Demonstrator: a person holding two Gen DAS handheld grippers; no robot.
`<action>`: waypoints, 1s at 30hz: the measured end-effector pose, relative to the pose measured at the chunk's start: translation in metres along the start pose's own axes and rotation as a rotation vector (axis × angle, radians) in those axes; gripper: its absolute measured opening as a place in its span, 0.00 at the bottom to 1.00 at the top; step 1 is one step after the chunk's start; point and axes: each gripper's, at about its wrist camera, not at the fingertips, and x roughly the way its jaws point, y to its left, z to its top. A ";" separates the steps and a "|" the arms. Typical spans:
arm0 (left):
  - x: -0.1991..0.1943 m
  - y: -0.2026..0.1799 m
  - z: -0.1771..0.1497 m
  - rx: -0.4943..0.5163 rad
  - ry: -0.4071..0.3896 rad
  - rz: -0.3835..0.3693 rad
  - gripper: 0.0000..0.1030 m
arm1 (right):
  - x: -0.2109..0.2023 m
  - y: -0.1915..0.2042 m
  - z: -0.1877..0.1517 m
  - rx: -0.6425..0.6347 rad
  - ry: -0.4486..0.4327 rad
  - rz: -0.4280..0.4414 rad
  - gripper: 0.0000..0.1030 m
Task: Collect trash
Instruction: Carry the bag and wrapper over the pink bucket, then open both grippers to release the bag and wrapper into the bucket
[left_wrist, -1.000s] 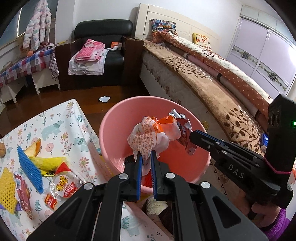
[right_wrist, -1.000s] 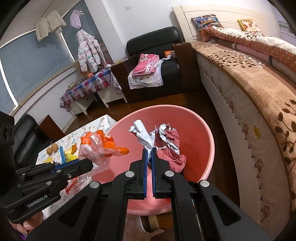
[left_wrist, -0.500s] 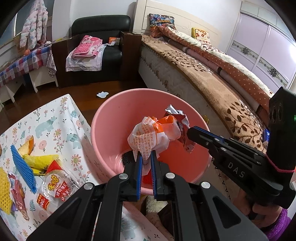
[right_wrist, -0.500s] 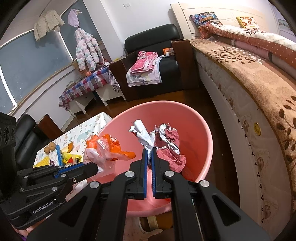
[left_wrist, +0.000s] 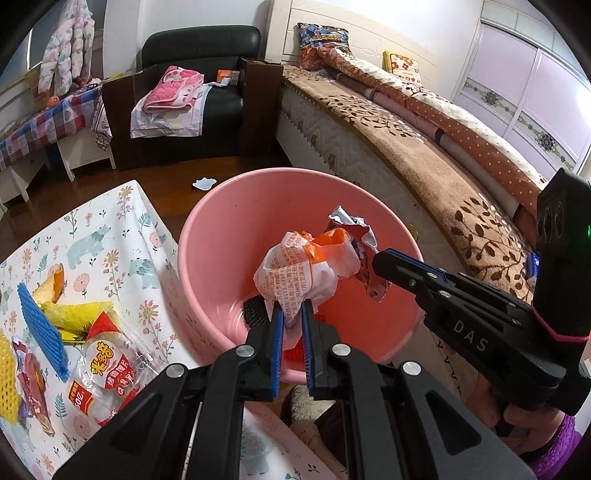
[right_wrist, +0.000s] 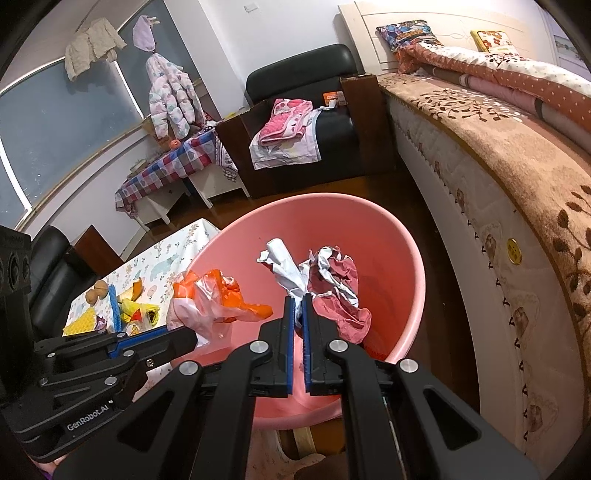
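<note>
Left gripper (left_wrist: 293, 319) jaws just eased wider, orange-white wrapper (left_wrist: 304, 273) not yet free of pads, above pink basin (left_wrist: 207, 236). Right gripper (right_wrist: 298, 308) clenched on red-silver wrapper (right_wrist: 332, 284), also above basin. Drop starting.

Black leather armchair (left_wrist: 207, 74) seen at 12 o'clock, with pink folded clothing (left_wrist: 171, 90) laid on its seat. Bed (left_wrist: 424, 147) with brown leaf-patterned cover is stretched toward 2 o'clock; patterned pillow (left_wrist: 321, 35) is set at its headboard. Checked-cloth side table (right_wrist: 166, 166) placed at 10 o'clock, puffy jacket (right_wrist: 171, 99) hung above it. Lilac wardrobe doors (left_wrist: 528, 88) seen at 1 o'clock.
</note>
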 end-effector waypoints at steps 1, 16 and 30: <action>0.000 0.001 0.000 -0.005 -0.001 0.001 0.11 | 0.001 0.000 0.000 0.002 0.001 -0.002 0.04; -0.020 0.008 -0.001 -0.026 -0.041 -0.012 0.33 | -0.008 0.006 0.001 0.011 -0.011 -0.006 0.30; -0.063 0.021 -0.013 -0.047 -0.096 0.024 0.33 | -0.034 0.031 0.000 -0.046 -0.046 0.011 0.31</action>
